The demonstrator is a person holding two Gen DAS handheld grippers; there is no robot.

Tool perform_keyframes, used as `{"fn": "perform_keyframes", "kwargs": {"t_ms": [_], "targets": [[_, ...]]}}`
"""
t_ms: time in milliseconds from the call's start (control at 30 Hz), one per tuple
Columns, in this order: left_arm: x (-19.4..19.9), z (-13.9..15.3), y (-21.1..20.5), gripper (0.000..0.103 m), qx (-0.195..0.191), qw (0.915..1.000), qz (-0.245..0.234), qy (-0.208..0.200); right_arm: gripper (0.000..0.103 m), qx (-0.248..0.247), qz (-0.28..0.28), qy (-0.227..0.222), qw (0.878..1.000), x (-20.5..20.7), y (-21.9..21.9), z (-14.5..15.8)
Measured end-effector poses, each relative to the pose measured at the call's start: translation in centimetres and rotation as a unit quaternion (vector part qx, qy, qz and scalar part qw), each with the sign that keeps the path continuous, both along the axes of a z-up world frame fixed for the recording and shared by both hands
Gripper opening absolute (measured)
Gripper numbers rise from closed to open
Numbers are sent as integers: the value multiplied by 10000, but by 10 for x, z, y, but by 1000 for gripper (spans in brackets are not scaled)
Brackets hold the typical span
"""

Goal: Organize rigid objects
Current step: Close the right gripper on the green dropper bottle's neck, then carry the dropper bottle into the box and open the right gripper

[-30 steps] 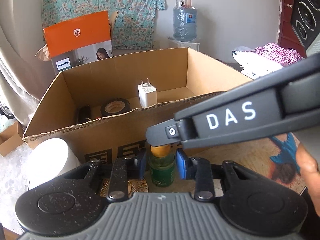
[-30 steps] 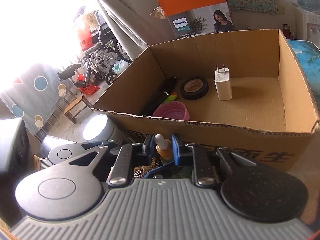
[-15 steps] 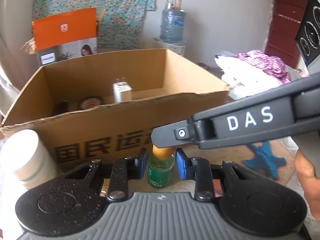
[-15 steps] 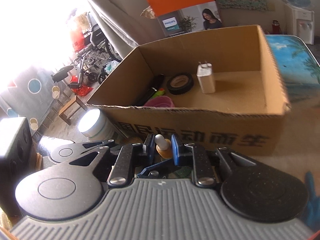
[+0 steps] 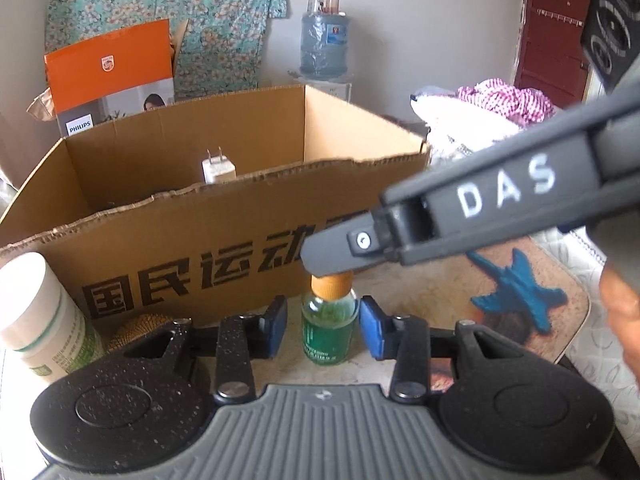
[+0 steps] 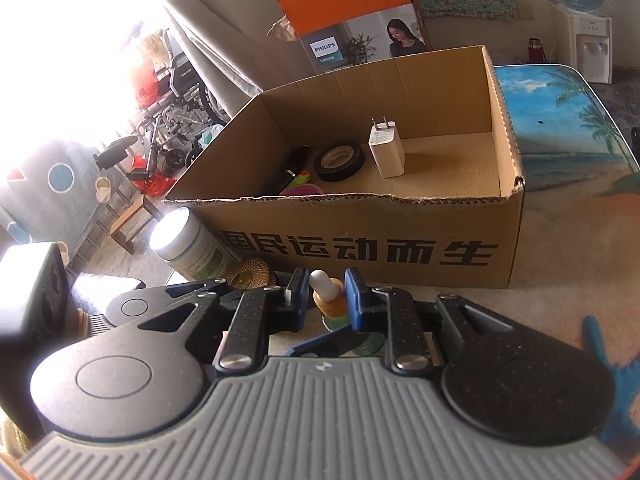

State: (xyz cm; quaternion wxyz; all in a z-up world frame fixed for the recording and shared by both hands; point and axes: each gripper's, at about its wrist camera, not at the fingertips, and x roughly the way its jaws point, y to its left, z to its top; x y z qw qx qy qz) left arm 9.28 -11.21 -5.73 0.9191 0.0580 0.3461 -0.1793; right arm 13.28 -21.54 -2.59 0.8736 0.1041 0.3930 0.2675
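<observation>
The green dropper bottle (image 5: pixel 328 326) stands upright at lower centre of the left wrist view, on the patterned table (image 5: pixel 440 292) just in front of the cardboard box (image 5: pixel 192 248). The left gripper (image 5: pixel 323 330) straddles its glass body with both blue pads (image 5: pixel 276 328) apart from it, a gap on each side, so this claw is released. From the upper right of that frame the right gripper's dark finger comes down over the bottle's orange collar.

In the right wrist view the right gripper (image 6: pixel 325 300) closes around the orange collar (image 6: pixel 330 304) (the white rubber bulb pokes up between the pads), with both blue pads (image 6: pixel 352 300) pressed against it: clenched on the dropper bottle.

Inside the box, mid-frame, sit a white charger (image 6: pixel 386 152) standing on end, a roll of black tape (image 6: pixel 339 161), a dark cylinder (image 6: pixel 294 166) and a pink item (image 6: pixel 302 189) partly hidden by the near wall. At left of the box stand a white jar (image 6: pixel 188 246) and a gold woven piece (image 6: pixel 248 274).
</observation>
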Motion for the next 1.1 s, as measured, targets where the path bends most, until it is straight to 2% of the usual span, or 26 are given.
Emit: {"fn": "perform_keyframes", "kwargs": {"t_ms": [267, 467, 733, 900, 1100], "targets": [[7, -17, -6, 39, 98, 9998, -16, 147, 27, -130, 130, 72, 9998, 6, 6, -4], [13, -20, -10, 34, 79, 9997, -25, 211, 27, -157, 140, 161, 9996, 13, 6, -10], [17, -21, -13, 34, 79, 9997, -16, 232, 28, -51, 143, 236, 9996, 16, 6, -14], [15, -22, -15, 34, 102, 9997, -3, 213, 22, -30, 127, 201, 9997, 15, 4, -12], [13, -20, -15, 33, 89, 9997, -11, 210, 22, -104, 129, 140, 9998, 13, 4, -11]]}}
